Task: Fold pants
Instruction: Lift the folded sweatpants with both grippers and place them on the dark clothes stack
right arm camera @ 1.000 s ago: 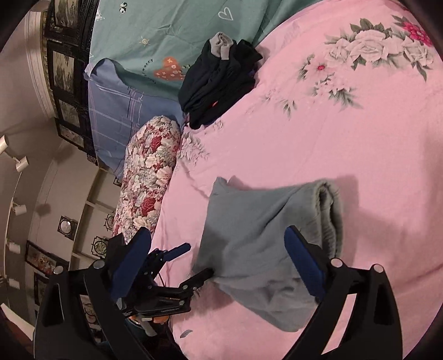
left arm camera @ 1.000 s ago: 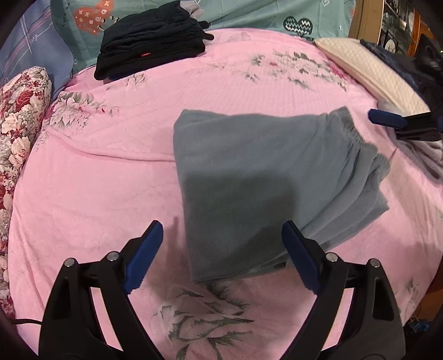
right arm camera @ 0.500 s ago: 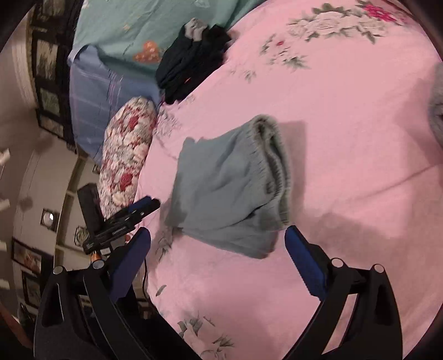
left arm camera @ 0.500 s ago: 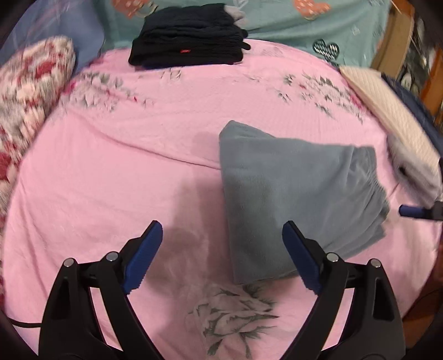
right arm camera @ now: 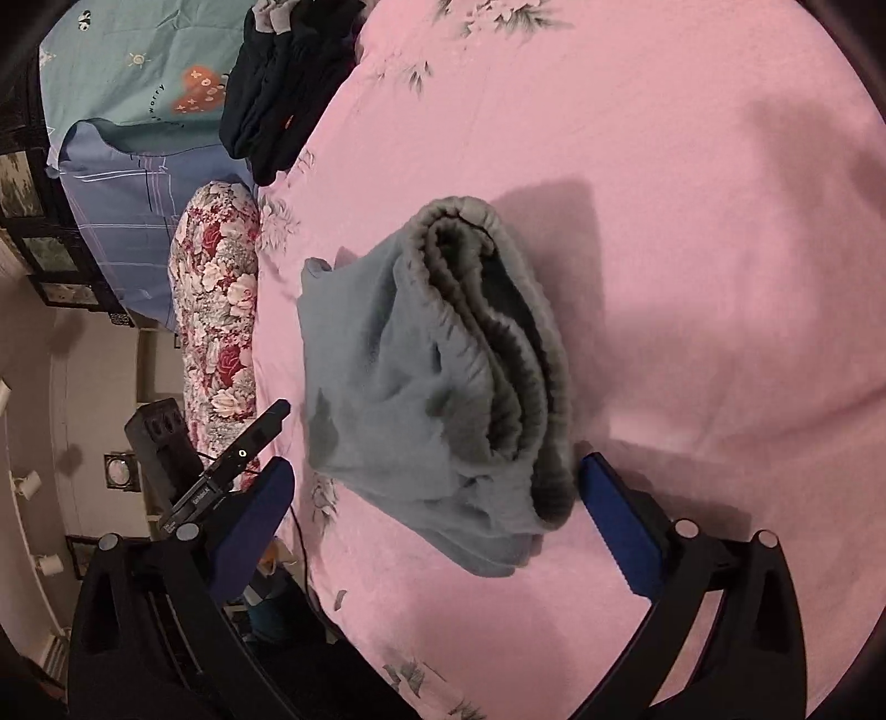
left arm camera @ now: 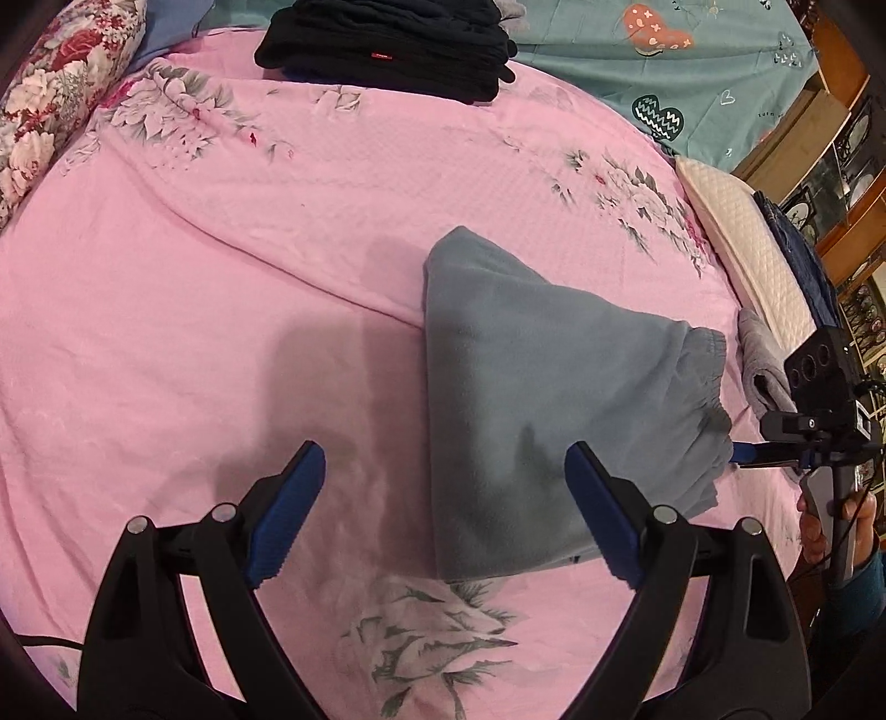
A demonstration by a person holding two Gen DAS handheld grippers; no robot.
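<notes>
The grey pants (left arm camera: 542, 410) lie folded into a compact stack on the pink floral bedspread (left arm camera: 221, 288). They are soft, fleecy fabric in a blue-grey shade, with the gathered elastic waistband (right arm camera: 515, 354) showing as several stacked layers along one edge; the opposite edge is a smooth fold. The top surface is fairly flat, with a few soft creases near the waistband.

The left gripper (left arm camera: 446, 512) has its blue-padded fingers (left arm camera: 288, 509) spread wide apart and holding nothing. The pants sit ahead of its right finger, which overlaps the stack's near corner in this view; whether it touches the cloth is unclear.

The right gripper (right arm camera: 437, 523) is likewise spread wide and empty. The waistband end of the pants lies between and just beyond its two fingers (right arm camera: 620, 526), not pinched by either.

Well beyond the fingers, a pile of dark clothes (left arm camera: 387, 44) rests at the far edge of the bedspread.
</notes>
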